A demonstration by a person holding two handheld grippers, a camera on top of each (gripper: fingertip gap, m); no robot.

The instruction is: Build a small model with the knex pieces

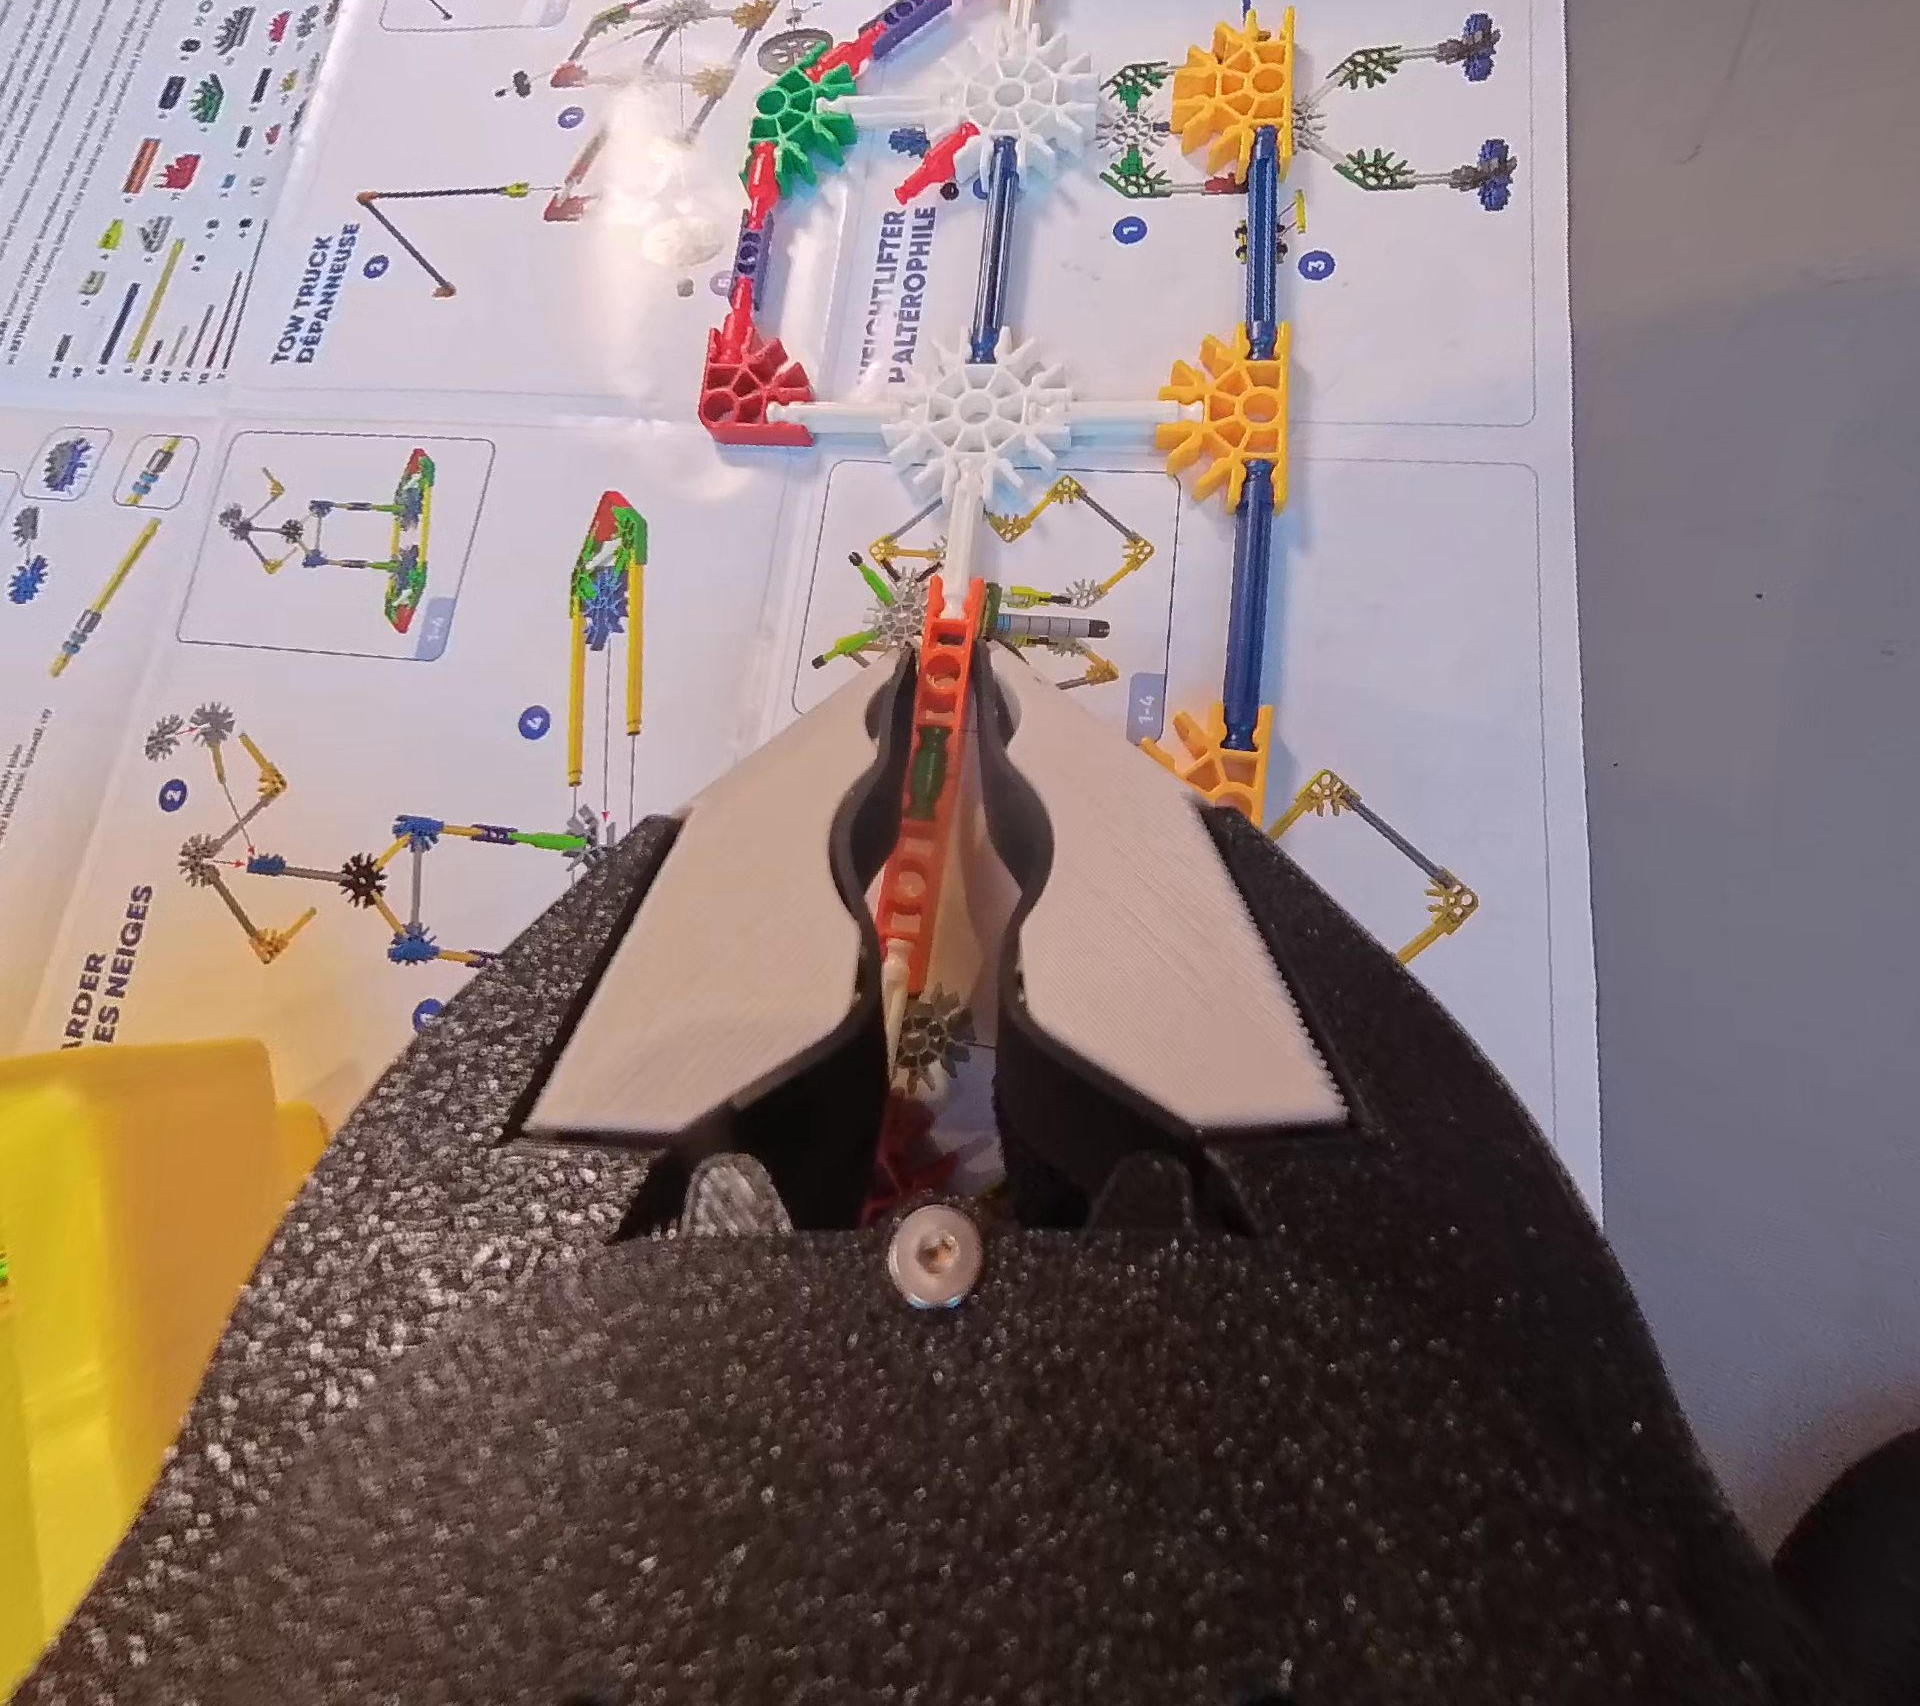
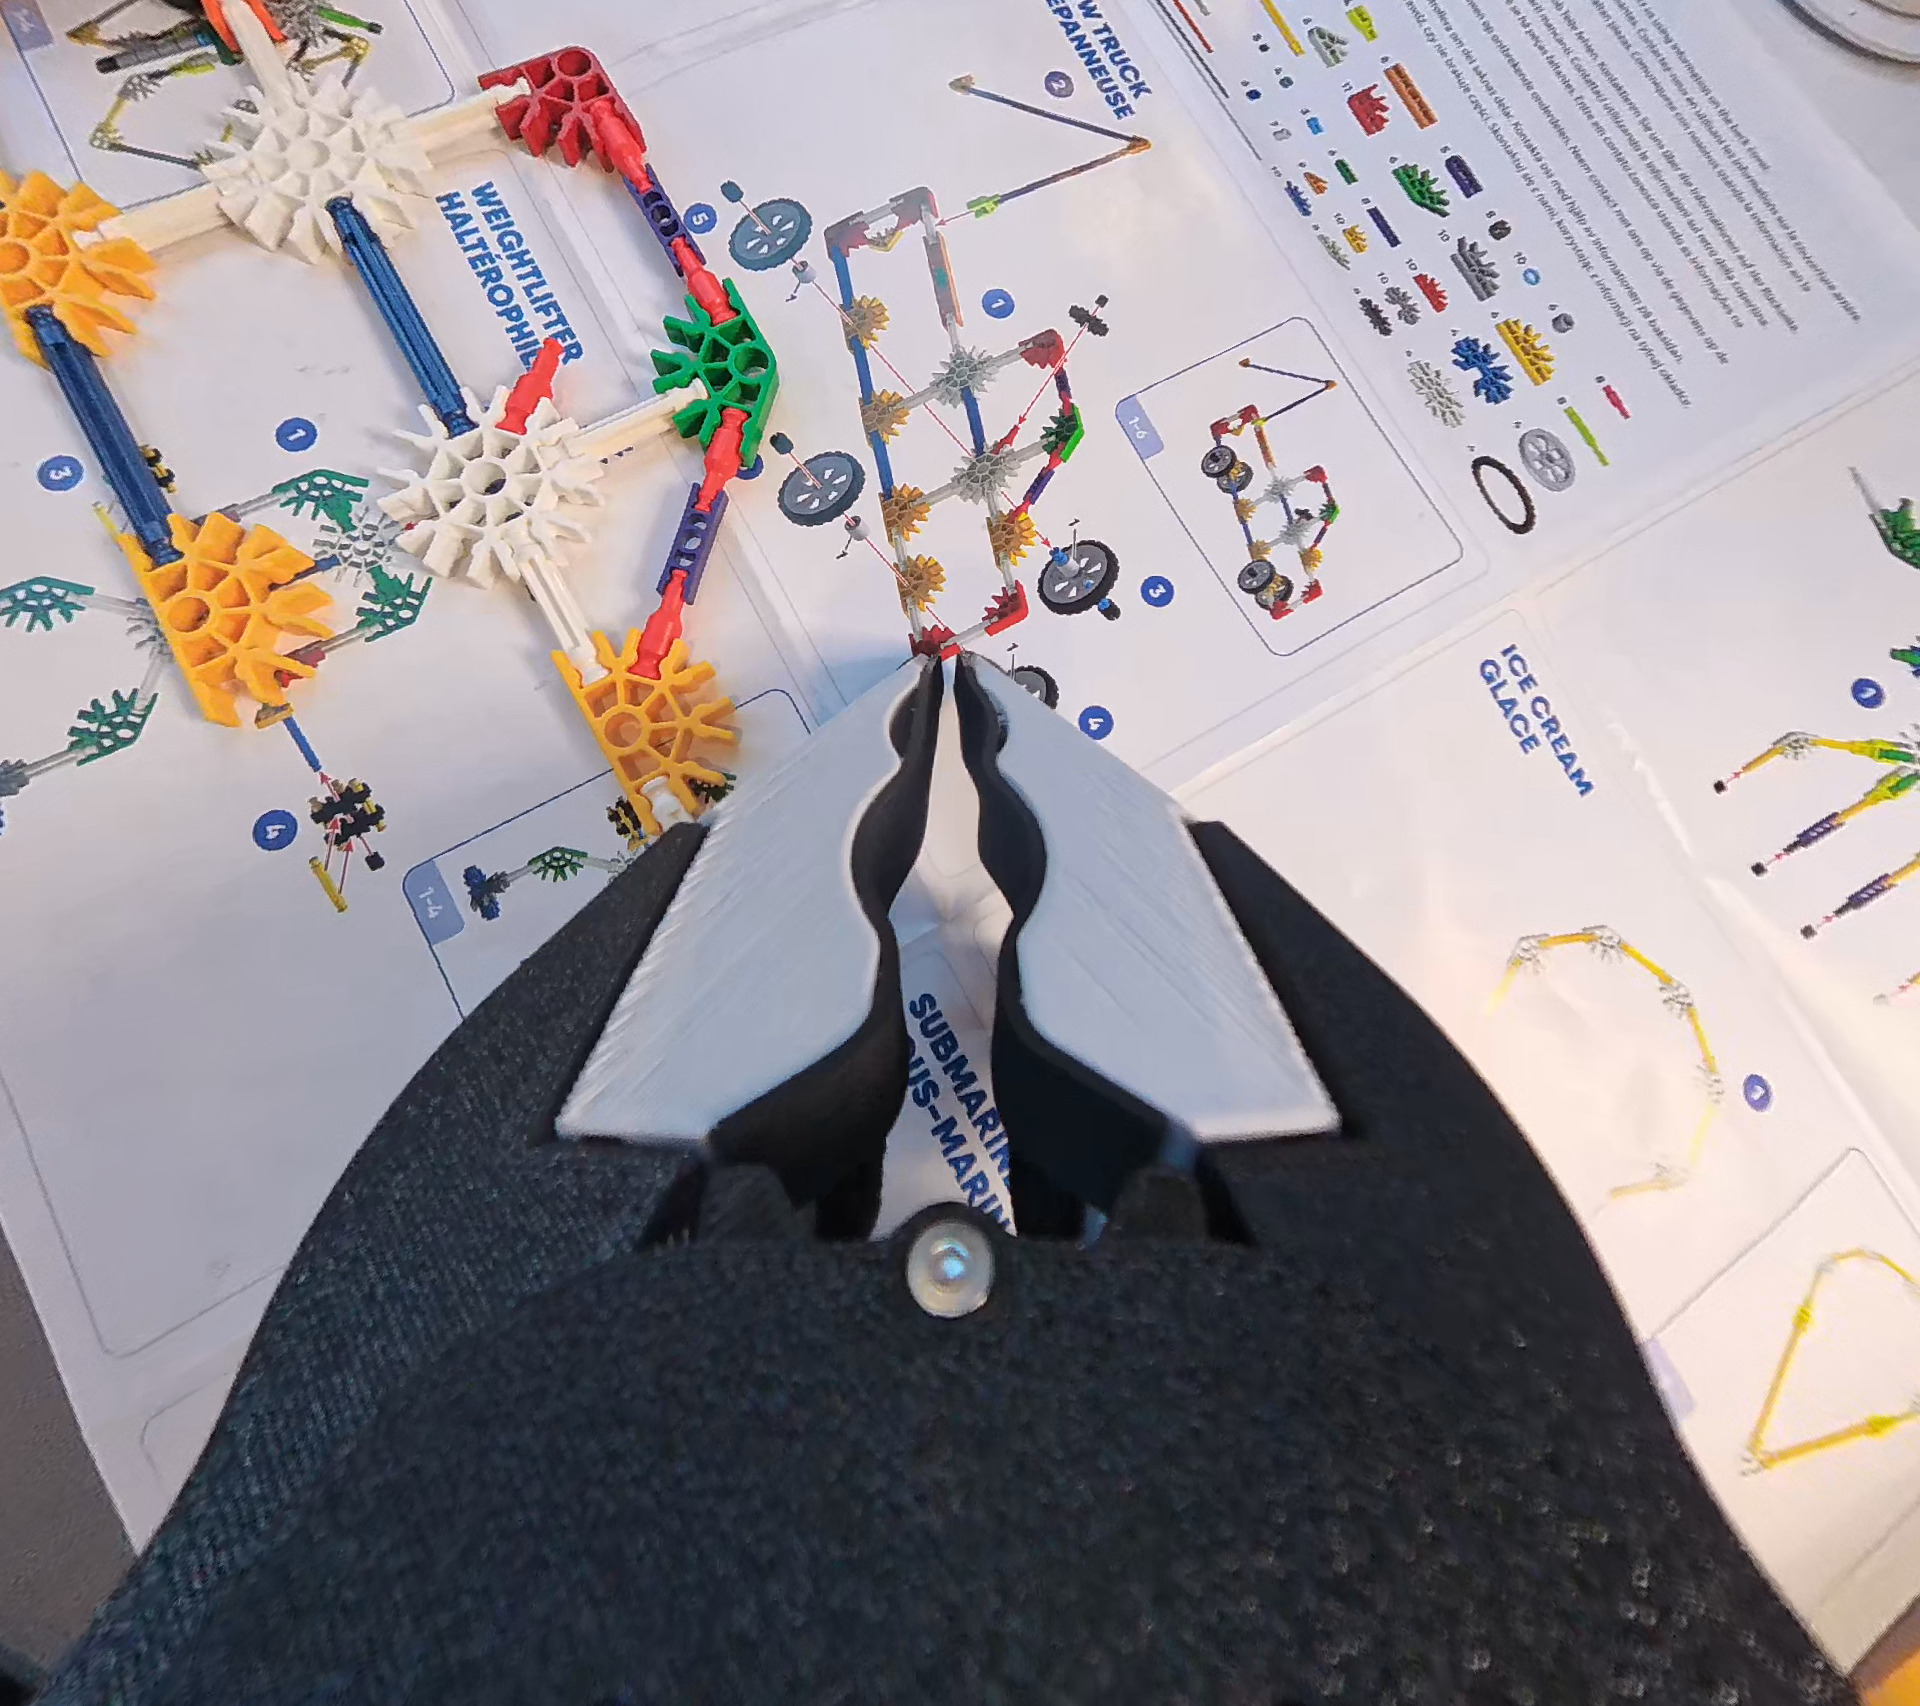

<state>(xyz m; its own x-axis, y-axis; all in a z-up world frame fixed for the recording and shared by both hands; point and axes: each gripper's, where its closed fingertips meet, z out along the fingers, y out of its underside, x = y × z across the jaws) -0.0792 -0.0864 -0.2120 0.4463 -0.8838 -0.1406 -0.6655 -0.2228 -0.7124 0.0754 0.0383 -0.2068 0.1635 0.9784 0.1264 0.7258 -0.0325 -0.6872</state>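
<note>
left gripper [image 1: 940, 680]: clamped on orange connector [image 1: 928, 783], mid-frame, joined to a white rod [image 1: 966, 529] of the rod-and-connector frame [image 1: 977, 409] | right gripper [image 2: 945, 669]: fingers together, empty, tips above instruction sheet [image 2: 1351, 617], frame at its left | yellow bin [image 1: 114, 1241] lower left

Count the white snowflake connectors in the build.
2. One white snowflake connector sits nearest the left gripper, joined by a blue rod to the other farther out. Others may be hidden.
</note>
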